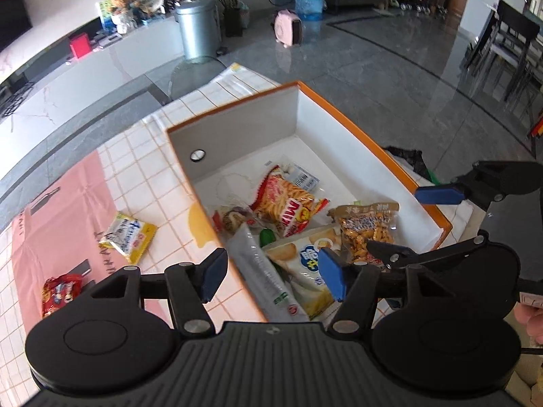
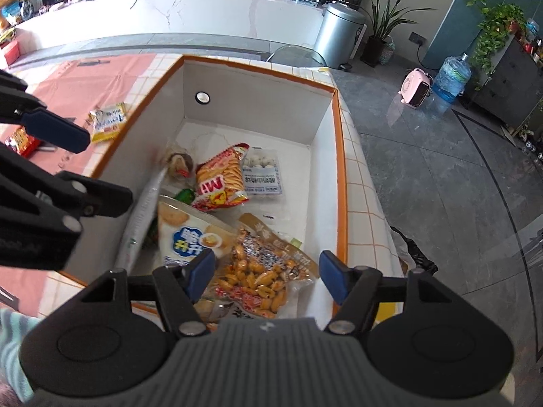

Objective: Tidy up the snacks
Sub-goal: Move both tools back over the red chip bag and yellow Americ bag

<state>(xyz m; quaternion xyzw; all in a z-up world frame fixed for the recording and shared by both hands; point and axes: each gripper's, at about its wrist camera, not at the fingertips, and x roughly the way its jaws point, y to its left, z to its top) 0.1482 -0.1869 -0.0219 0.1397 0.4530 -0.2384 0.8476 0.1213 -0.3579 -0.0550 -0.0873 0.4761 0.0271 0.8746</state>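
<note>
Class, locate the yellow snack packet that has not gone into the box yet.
The yellow snack packet lies on the tiled tabletop outside the orange-rimmed box, left of it in the left wrist view, by the pink mat and near a red packet.

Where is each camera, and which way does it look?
Left wrist: sits on the left gripper, looking down into the orange box and at the yellow packet outside; the right gripper crosses its right edge.
Right wrist: sits on the right gripper, over the peanut bag; the left gripper shows at left.
Both share the box and the red chips bag.
</note>
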